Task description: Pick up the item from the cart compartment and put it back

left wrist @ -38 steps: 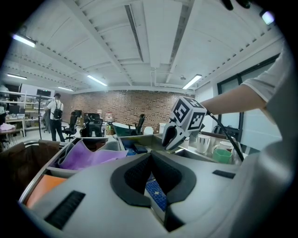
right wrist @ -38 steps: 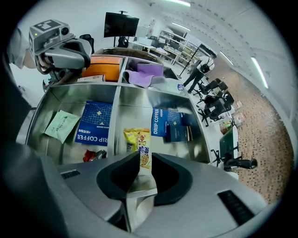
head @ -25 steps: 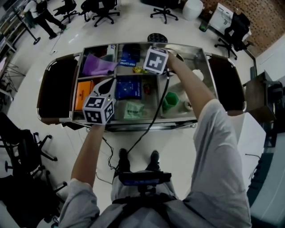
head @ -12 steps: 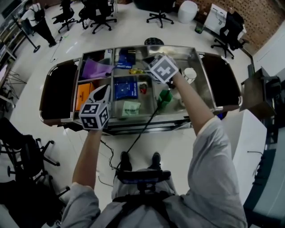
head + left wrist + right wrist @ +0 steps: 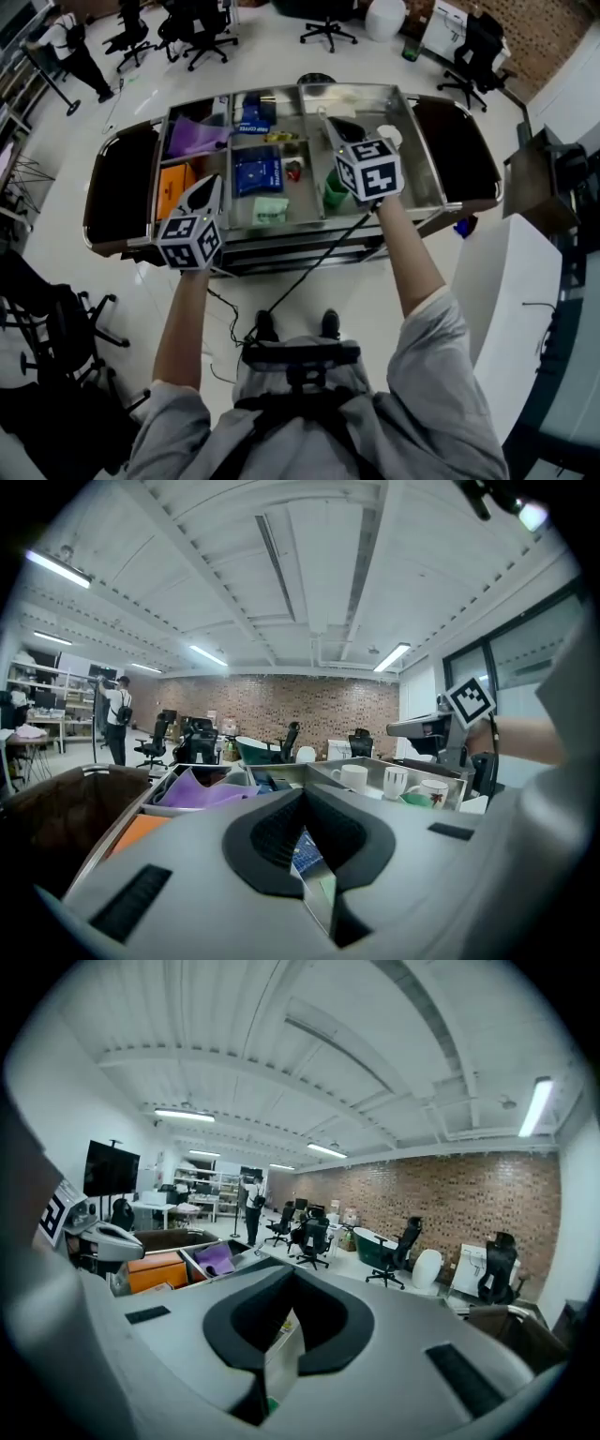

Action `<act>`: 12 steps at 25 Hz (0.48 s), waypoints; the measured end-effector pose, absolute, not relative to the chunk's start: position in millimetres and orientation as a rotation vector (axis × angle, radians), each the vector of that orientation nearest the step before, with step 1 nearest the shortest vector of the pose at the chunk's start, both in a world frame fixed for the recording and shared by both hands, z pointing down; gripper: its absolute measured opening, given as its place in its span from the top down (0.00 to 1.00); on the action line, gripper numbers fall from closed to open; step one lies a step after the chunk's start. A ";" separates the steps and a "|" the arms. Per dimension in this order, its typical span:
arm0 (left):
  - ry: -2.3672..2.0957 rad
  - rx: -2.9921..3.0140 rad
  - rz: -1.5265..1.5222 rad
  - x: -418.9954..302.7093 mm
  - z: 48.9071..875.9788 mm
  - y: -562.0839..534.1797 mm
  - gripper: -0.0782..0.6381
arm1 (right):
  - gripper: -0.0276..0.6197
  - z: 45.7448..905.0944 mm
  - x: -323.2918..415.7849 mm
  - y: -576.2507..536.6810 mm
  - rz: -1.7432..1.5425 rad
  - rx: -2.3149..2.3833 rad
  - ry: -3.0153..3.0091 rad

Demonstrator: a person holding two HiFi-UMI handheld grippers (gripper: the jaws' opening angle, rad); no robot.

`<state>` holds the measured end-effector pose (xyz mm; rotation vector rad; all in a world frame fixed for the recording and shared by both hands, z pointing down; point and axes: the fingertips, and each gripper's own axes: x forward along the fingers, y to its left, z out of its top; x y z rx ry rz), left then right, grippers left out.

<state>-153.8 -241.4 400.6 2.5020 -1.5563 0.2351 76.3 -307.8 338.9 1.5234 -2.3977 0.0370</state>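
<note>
Right tool (image 5: pixel 325 119) hangs over the cart (image 5: pixel 291 248) near its back edge, jaws pressed together on nothing that I can see; left tool (image 5: pixel 214 185), likewise closed and empty, waits over the front edge, toward the left. I'd spread the jaws first, then drop straight down, clear of the dividers (image 5: pixel 315 164) (mugs (image 5: pixel 387 137) crowd the right end). Probably the item is the small yellow piece (image 5: pixel 281 138) in the back middle compartment; it's too small to identify.

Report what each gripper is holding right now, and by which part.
Nothing is held: the left gripper and the right gripper are both shut and empty.
</note>
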 end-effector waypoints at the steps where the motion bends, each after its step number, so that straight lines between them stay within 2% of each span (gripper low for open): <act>1: -1.556 2.501 0.225 -154.4 400.4 -238.8 0.88 | 0.94 338.9 82.8 -300.8 0.054 1.558 -2.405; 12: -1.560 2.472 0.205 -165.6 403.9 -205.6 0.88 | 0.94 369.4 132.0 -215.7 0.207 1.741 -2.374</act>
